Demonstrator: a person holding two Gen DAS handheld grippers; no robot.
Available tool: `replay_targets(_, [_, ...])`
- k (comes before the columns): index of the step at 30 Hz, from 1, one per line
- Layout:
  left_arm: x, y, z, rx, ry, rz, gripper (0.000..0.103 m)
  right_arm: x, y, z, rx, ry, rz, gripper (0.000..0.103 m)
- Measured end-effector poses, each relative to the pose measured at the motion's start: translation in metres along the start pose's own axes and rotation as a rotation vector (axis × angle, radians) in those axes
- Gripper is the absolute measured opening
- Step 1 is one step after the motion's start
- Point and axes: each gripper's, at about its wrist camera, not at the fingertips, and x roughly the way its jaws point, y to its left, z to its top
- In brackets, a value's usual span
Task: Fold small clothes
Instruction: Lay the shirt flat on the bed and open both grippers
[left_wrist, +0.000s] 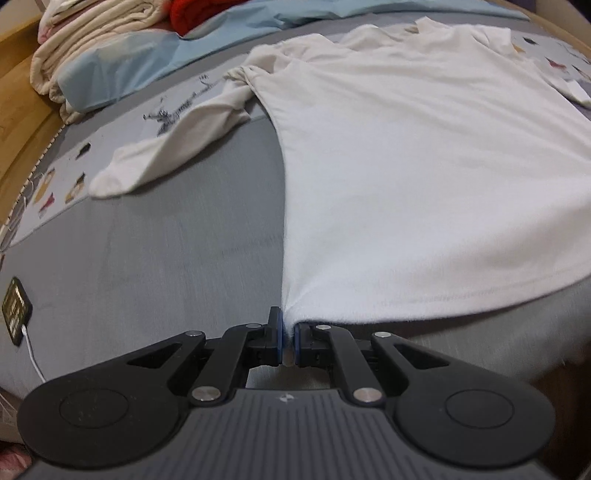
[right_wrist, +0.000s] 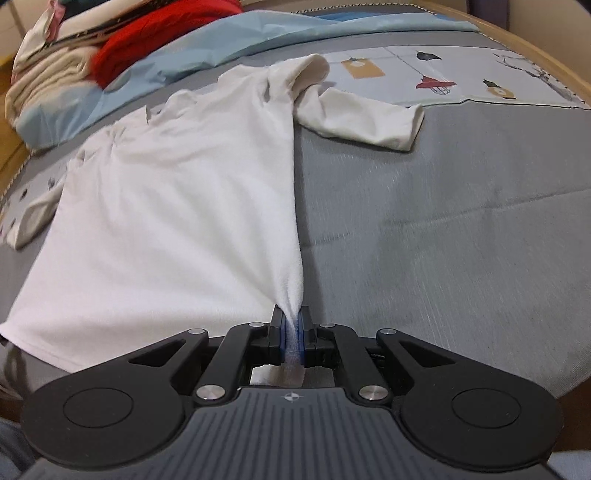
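Note:
A white long-sleeved shirt (left_wrist: 424, 166) lies spread on the grey bed cover (left_wrist: 166, 258), collar end far from me, hem toward me. My left gripper (left_wrist: 289, 332) is shut on the hem's left corner, the cloth pinched between its blue pads. One sleeve (left_wrist: 173, 147) trails out to the left. In the right wrist view the same shirt (right_wrist: 177, 206) stretches away, and my right gripper (right_wrist: 293, 332) is shut on the hem's right corner, fabric bunched between the pads. The other sleeve (right_wrist: 365, 114) lies bent to the right.
A folded cream blanket (left_wrist: 85, 48), a red garment (right_wrist: 155, 37) and a light blue sheet (right_wrist: 229, 37) are piled at the far end of the bed. A phone on a white cable (left_wrist: 15, 310) lies at the left. A wooden bed frame (right_wrist: 546, 48) borders the printed cover.

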Motion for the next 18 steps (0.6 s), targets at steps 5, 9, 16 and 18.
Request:
replay_targets(5, [-0.003, -0.009, -0.023, 0.072, 0.007, -0.001, 0.014, -0.003, -0.004, -0.026, -0.034, 0.037, -0.023, 0.006])
replay_targets(9, [-0.004, 0.004, -0.024, 0.04, 0.03, 0.042, 0.09, -0.009, -0.01, -0.022, -0.02, 0.057, -0.033, 0.055])
replay_targets(16, [-0.031, 0.049, 0.004, -0.256, -0.079, -0.057, 0.094, -0.048, -0.053, 0.046, 0.086, -0.116, -0.07, 0.067])
replay_targets(18, [-0.027, 0.065, 0.021, -0.374, -0.106, -0.048, 0.094, -0.031, -0.079, 0.081, 0.173, -0.207, -0.146, 0.068])
